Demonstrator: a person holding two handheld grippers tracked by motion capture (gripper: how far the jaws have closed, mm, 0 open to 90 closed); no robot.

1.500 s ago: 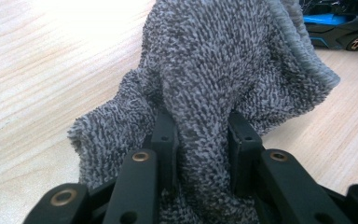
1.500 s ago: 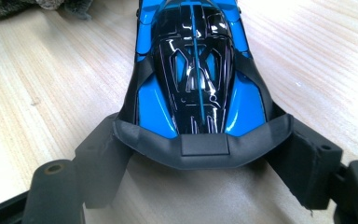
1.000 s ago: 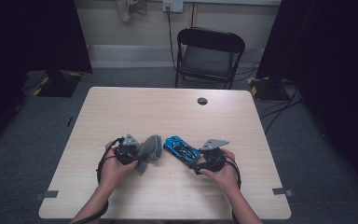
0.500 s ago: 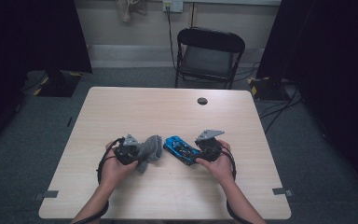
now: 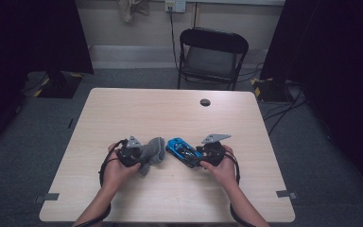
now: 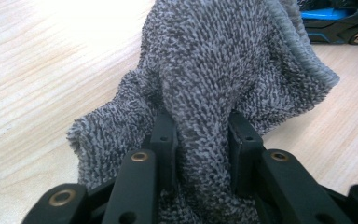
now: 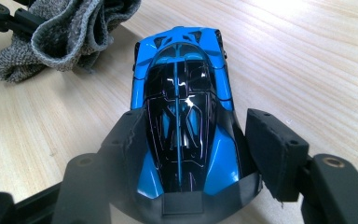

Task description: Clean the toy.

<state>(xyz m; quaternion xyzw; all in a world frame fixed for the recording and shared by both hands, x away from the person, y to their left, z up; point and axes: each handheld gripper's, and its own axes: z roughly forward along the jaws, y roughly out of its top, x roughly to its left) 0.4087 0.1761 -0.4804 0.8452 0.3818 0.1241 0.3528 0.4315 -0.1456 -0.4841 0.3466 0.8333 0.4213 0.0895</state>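
Observation:
A blue and black toy car point(image 5: 182, 150) point(image 7: 182, 112) rests on the wooden table point(image 5: 170, 113), nose pointing away from my right gripper point(image 5: 202, 155) point(image 7: 191, 154). That gripper is shut on the car's rear, one jaw against each flank. To the car's left is a grey knitted cloth point(image 5: 153, 149) point(image 6: 223, 60), bunched and partly lifted. My left gripper point(image 5: 137, 155) point(image 6: 200, 126) is shut on a fold of it. In the left gripper view the car point(image 6: 335, 21) is at the top right, close to the cloth; in the right gripper view the cloth point(image 7: 60, 32) is at the top left.
A small black round cap point(image 5: 205, 102) sits in the table's far middle. A black folding chair point(image 5: 211, 54) stands behind the far edge. Cables run over the floor at the right. Bare tabletop lies beyond and beside the hands.
My right gripper has moved left along the table, up to the car's rear, and its jaws now sit around it. The left gripper and the cloth have hardly moved.

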